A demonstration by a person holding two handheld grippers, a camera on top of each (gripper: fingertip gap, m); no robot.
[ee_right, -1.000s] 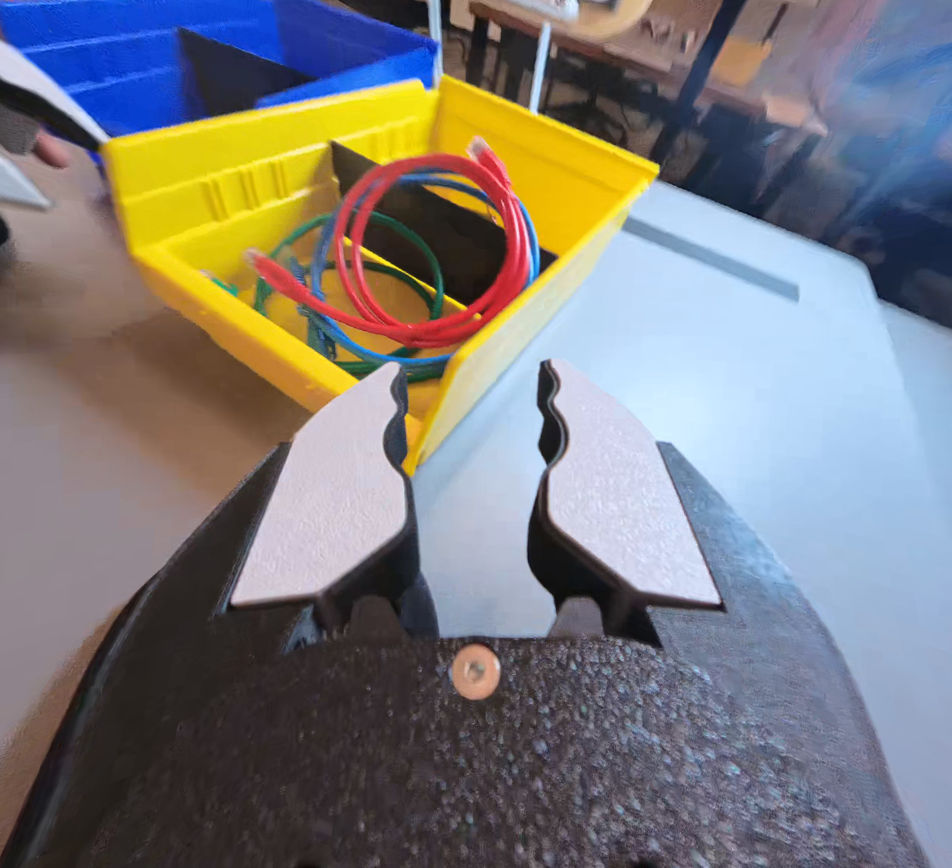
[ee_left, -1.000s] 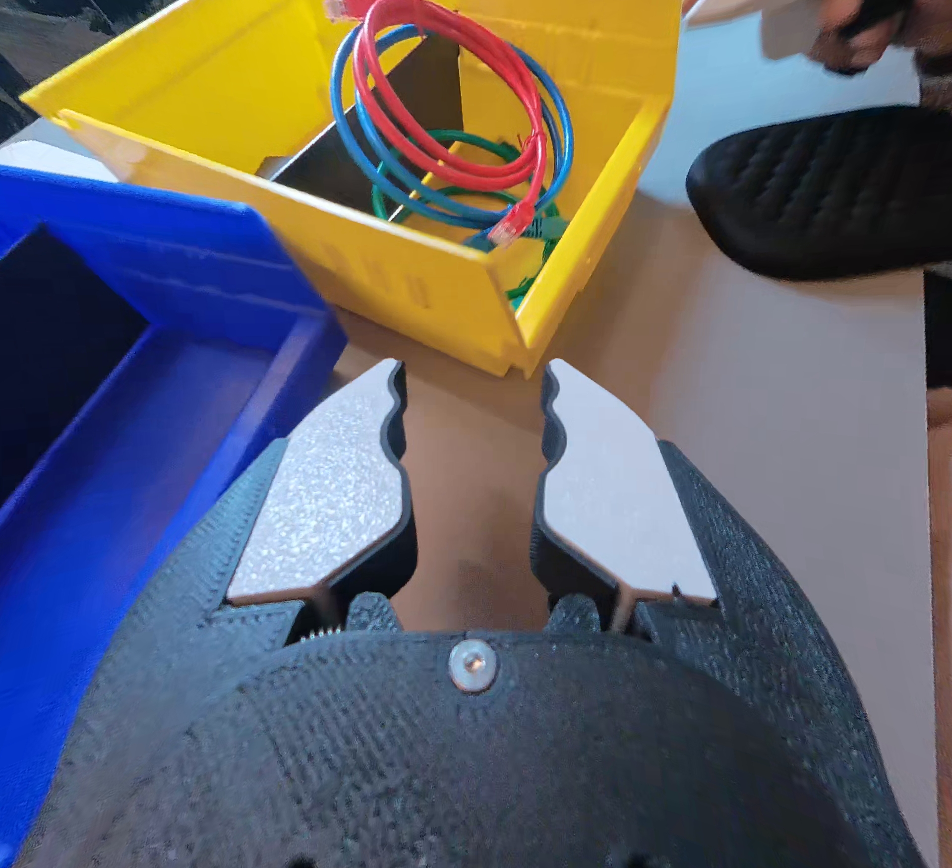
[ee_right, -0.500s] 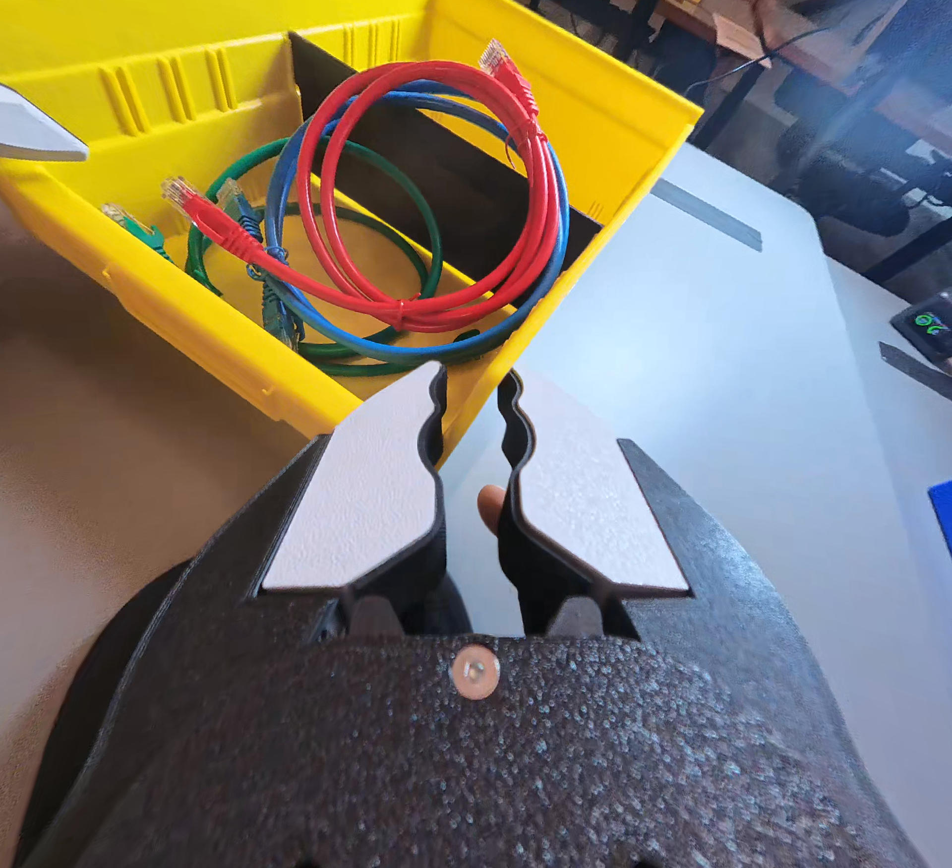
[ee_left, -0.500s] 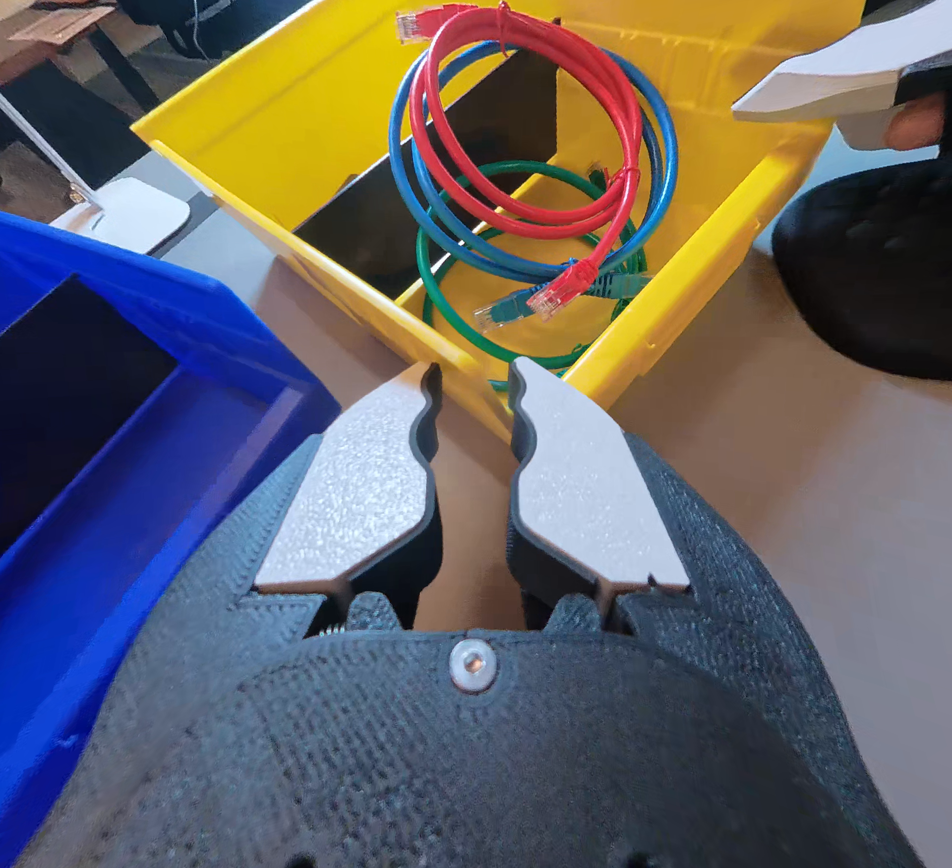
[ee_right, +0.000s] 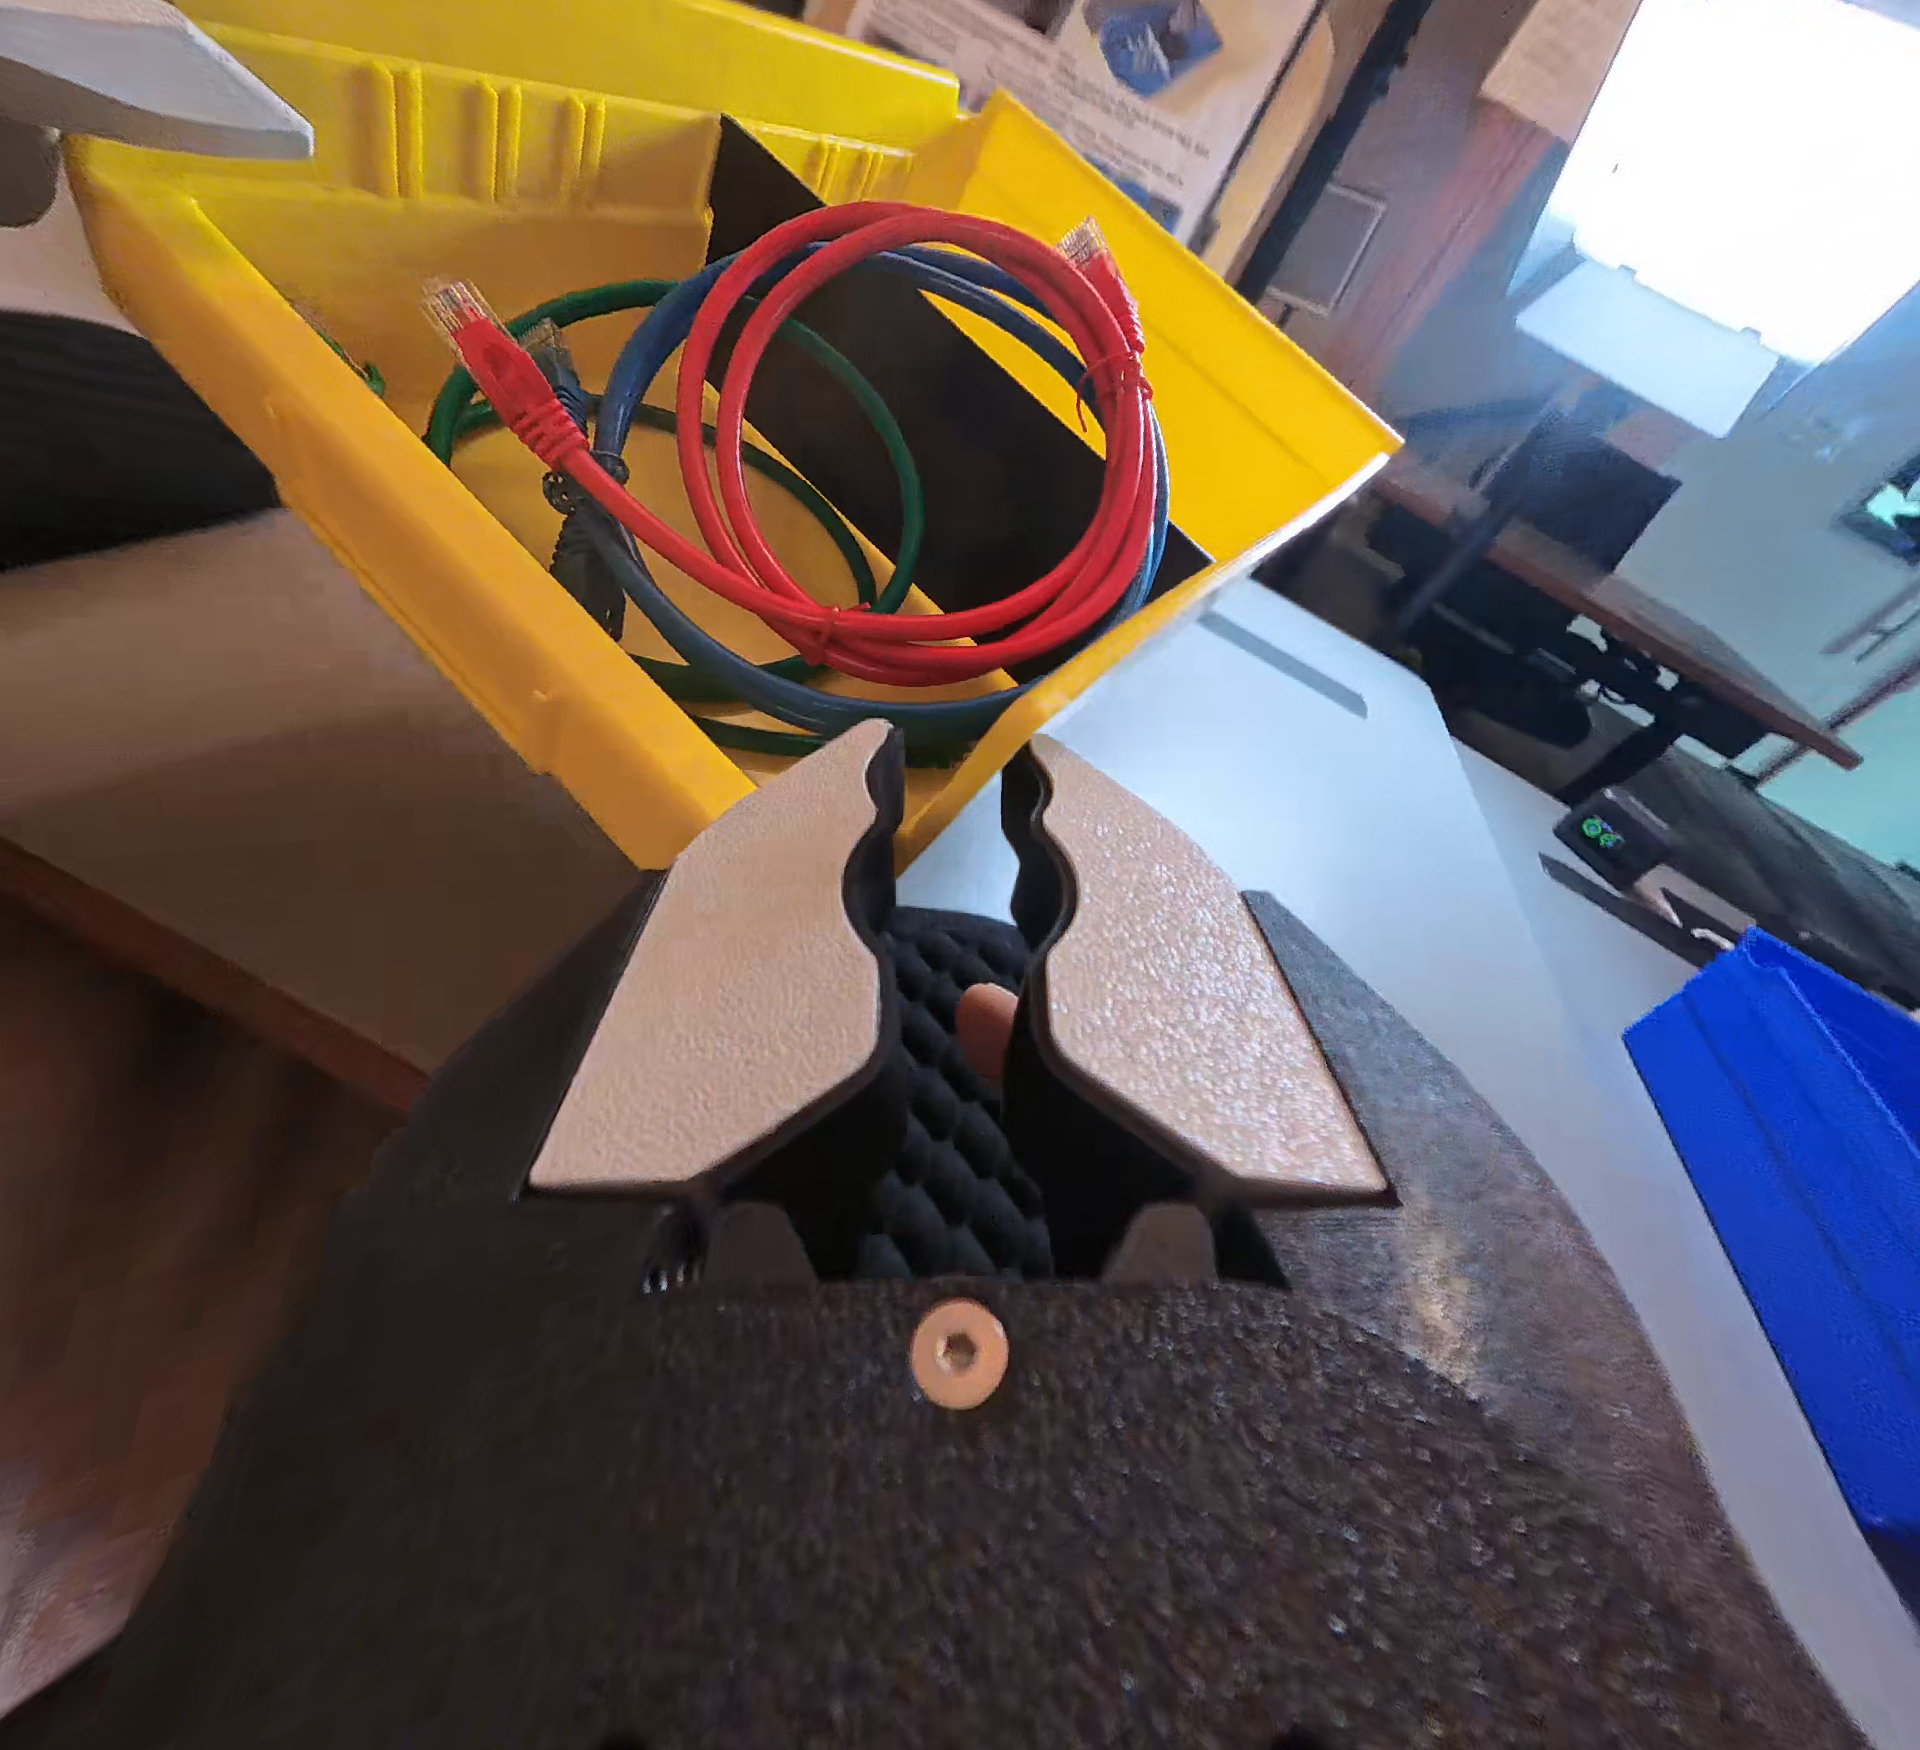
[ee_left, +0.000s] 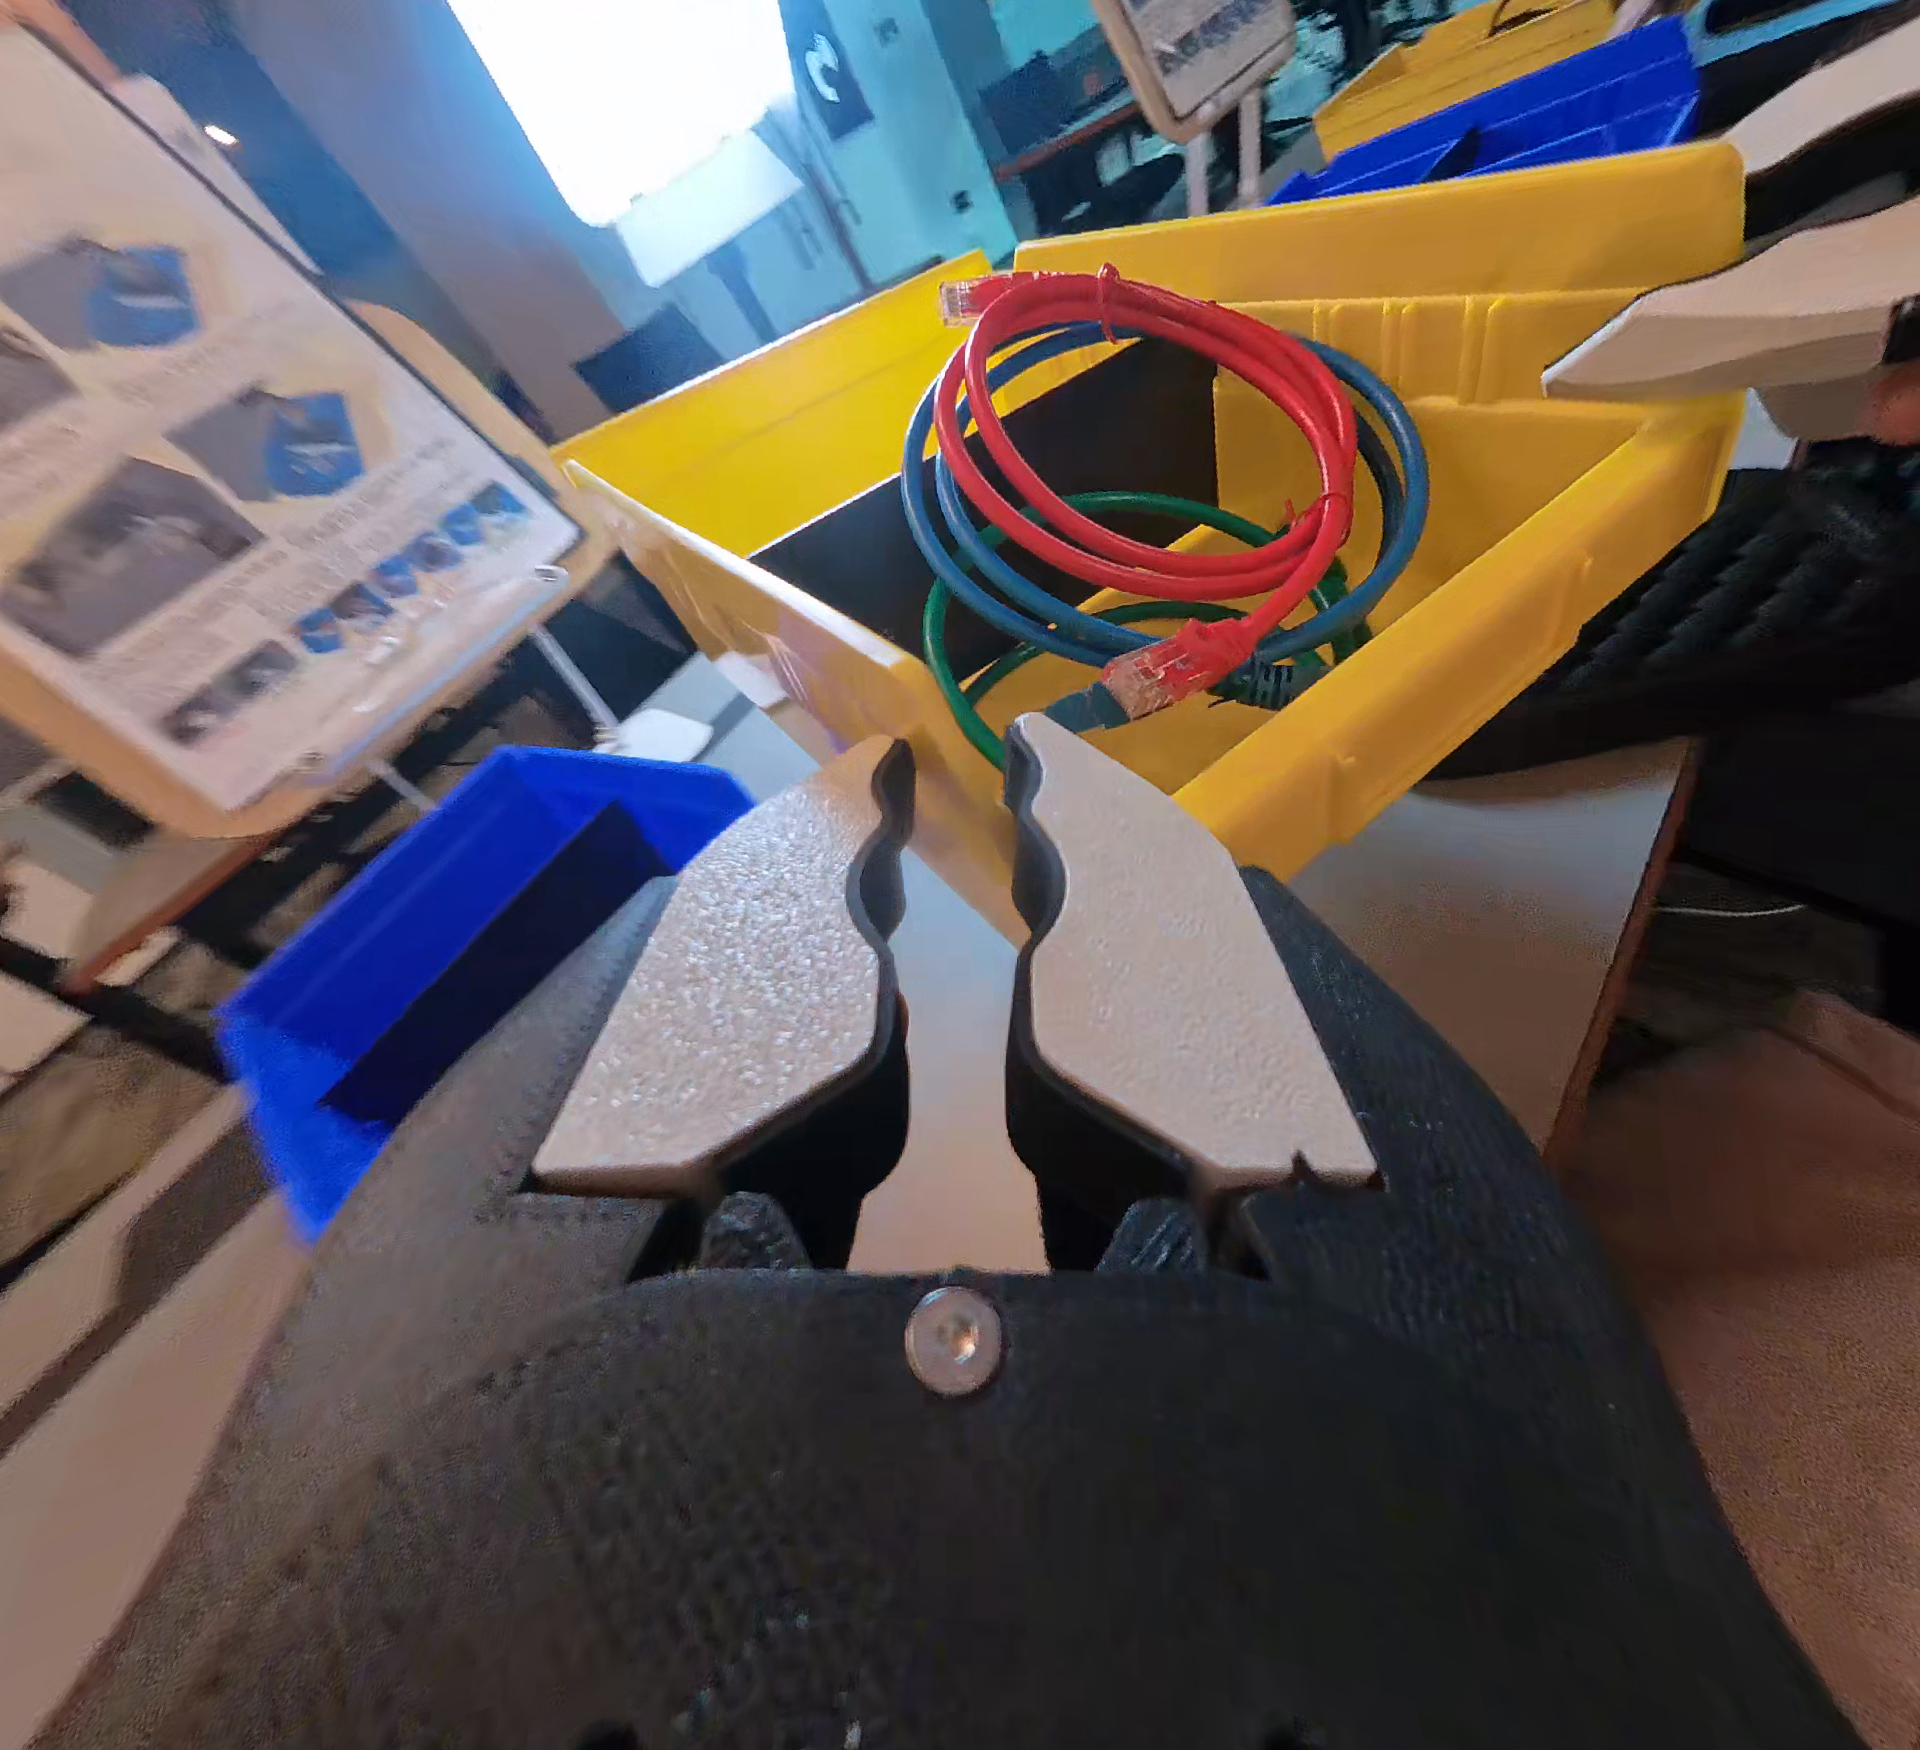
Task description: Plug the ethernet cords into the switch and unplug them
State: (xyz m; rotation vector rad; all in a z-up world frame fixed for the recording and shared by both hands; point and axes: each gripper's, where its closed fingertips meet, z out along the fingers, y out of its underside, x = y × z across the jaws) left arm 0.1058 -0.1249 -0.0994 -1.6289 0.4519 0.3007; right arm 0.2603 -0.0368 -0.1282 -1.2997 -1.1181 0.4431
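A red ethernet cord (ee_left: 1195, 651), a blue one (ee_left: 1403, 474) and a green one (ee_left: 940, 651) lie coiled in a yellow bin (ee_left: 1455, 661) with a black divider. My left gripper (ee_left: 956, 755) is closed to a narrow gap on the bin's near wall at one corner. My right gripper (ee_right: 951, 744) is closed the same way on another corner of the bin (ee_right: 436, 537), where the red cord (ee_right: 520, 391), blue cord (ee_right: 831, 703) and green cord (ee_right: 914, 495) also show. The bin sits tilted in both views. No switch is in view.
A blue bin (ee_left: 468, 869) stands left of my left gripper, and one (ee_right: 1818, 1181) right of my right gripper. A poster board on a stand (ee_left: 208, 505) is at the left. The table top (ee_left: 1455, 921) lies under the bin, its edge at the right. A person's fingertip (ee_right: 987, 1014) shows below my right gripper. There is about 20 cm between the tips of the two grippers.
Both grippers closed from wide open onto the yellow bin's corners. Both views have since tipped upward with the bin staying at the fingertips, so the room behind now shows.
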